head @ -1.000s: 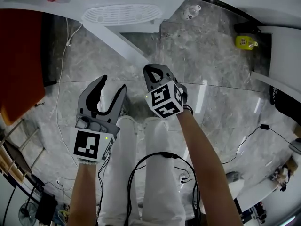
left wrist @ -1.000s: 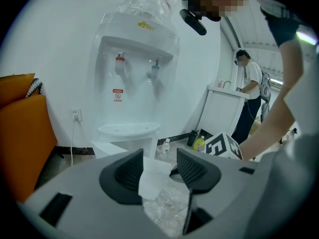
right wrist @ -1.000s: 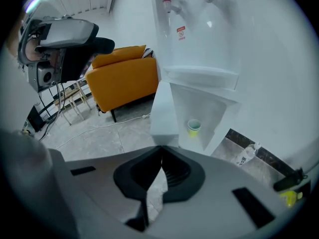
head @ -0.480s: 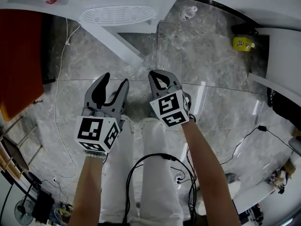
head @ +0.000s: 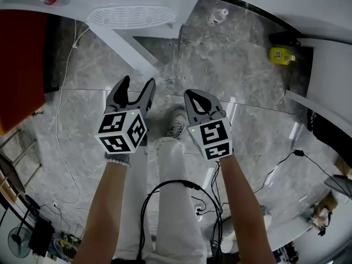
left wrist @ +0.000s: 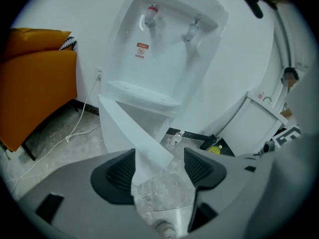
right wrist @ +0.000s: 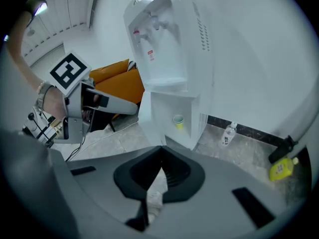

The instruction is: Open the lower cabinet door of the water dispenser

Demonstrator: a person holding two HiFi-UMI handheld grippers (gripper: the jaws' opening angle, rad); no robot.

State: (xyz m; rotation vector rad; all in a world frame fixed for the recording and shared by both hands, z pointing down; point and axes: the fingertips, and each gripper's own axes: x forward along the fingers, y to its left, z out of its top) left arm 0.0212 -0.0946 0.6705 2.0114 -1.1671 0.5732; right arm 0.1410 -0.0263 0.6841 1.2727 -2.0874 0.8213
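In the head view the water dispenser [head: 131,16] stands at 12 o'clock. Its lower door [head: 124,47] is already swung out, and it runs over the floor toward 5 o'clock. The left gripper [head: 138,87] hangs just at the free end of the door. Its jaws are opening, and I cannot tell from here if a tip touches the edge. The right gripper [head: 194,95] is beside it at 3 o'clock with its jaws pressed together and empty. A black cable [head: 165,187] hangs in loops near the person's legs at 6 o'clock.

In the left gripper view the door [left wrist: 132,133] shows at 12 o'clock beyond the spread pads. The pads do not press on it. The door seems free, so I think it can swing back and undo the task. A jaw tip that catches the edge during a retreat can also pull or push it.

In the right gripper view the jaws meet, with nothing between them. The cabinet is open at 12 o'clock and a small cup [right wrist: 178,121] stands inside. A clear bottle [right wrist: 229,132] stands on the floor at 2 o'clock. A careless sweep of this gripper may tip either of them, and a step back may catch the cable.
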